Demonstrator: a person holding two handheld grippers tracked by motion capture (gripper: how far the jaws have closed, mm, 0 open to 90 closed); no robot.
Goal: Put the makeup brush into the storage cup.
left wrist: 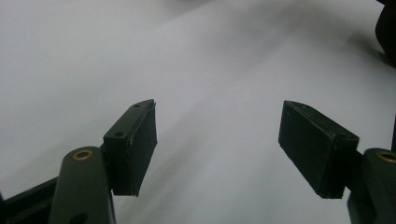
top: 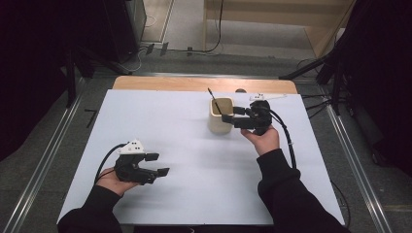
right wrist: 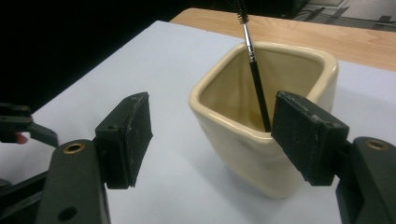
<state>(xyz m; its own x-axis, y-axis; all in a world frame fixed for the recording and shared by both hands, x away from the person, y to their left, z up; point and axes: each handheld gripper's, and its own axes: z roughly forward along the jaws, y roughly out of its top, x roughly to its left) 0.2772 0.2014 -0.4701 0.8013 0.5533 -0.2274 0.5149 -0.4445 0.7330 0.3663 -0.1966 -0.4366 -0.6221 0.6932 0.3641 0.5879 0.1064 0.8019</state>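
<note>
A cream square-sided cup [top: 219, 116] [right wrist: 243, 140] stands upright on the white sheet, toward the far right. A thin black brush [top: 214, 101] [right wrist: 257, 84] leans inside it, bristle end up. My right gripper [top: 232, 117] [right wrist: 212, 140] is open just to the right of the cup and points at it. Its jaws stand wide at the cup's near side, and neither pad presses on the cup. Near the front left my left gripper [top: 160, 164] [left wrist: 217, 149] lies open over the bare sheet with nothing between its jaws.
The white sheet [top: 194, 155] covers most of the table, and a strip of bare wood [top: 194, 83] shows at the far edge. Cables [top: 290, 145] trail from both grippers. Metal rails [top: 350, 160] and dark stand legs flank the table.
</note>
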